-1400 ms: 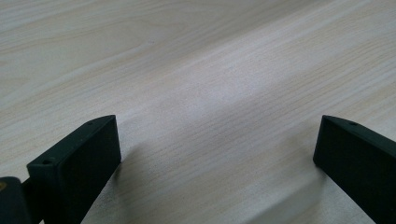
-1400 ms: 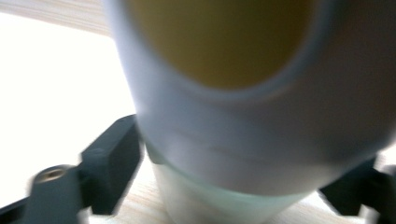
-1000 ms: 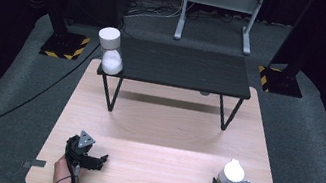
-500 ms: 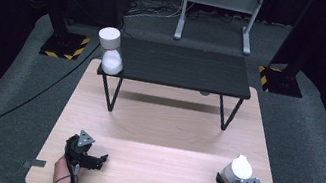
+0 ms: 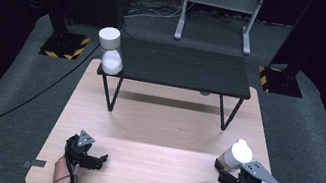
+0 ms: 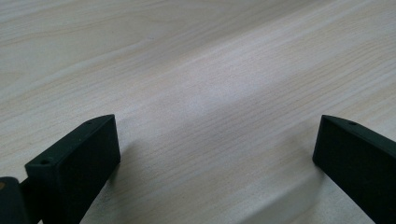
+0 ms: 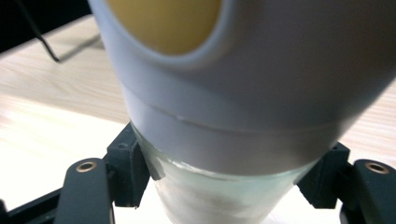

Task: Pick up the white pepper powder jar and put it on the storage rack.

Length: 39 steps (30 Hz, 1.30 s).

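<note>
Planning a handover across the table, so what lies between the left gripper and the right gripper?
Bare wood. In the high view, the tabletop between the left gripper and the right gripper, which holds a white hourglass, carries nothing.

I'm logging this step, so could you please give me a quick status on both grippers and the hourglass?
Left gripper open, low over wooden table. Right gripper shut on white-capped hourglass. Second hourglass stands on black bench. Nothing between them.

Right tool [image 5: 226,167] carried hourglass [image 5: 236,154] slightly rightward
</note>
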Available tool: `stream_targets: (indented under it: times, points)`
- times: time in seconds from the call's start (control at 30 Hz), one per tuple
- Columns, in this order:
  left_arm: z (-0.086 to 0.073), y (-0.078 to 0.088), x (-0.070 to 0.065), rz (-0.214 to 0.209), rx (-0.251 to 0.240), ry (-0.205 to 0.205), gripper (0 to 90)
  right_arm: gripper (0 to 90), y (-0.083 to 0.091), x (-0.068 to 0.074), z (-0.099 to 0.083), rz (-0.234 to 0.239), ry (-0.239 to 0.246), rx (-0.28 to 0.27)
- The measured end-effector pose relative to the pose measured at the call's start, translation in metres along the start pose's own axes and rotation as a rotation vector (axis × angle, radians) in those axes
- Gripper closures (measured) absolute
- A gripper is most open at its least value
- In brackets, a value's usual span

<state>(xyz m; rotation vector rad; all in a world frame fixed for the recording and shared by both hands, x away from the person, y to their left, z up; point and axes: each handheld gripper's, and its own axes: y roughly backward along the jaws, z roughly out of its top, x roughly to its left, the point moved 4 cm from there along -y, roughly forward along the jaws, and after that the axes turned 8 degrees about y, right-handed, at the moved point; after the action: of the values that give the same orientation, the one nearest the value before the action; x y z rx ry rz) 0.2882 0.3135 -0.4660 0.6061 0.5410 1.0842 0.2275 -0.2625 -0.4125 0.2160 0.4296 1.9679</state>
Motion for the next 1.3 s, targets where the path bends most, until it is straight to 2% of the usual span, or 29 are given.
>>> stream_targets:
  times: [0.27,0.5,0.73,1.3]
  points:
    - [0.000,0.000,0.000,0.000,0.000,0.000,0.5,30.4,-0.008,-0.002,0.020,-0.004,0.044,0.016]
    - [0.000,0.000,0.000,0.000,0.000,0.000,0.5,30.4,-0.014,-0.007,0.030,-0.009,0.057,0.036]
    - [0.000,0.000,0.000,0.001,0.000,0.000,0.5,30.4,-0.019,-0.015,0.034,-0.001,0.047,0.045]
    - [0.000,0.000,0.000,0.001,0.000,0.000,0.5,30.4,-0.029,-0.026,0.047,-0.003,0.055,0.054]
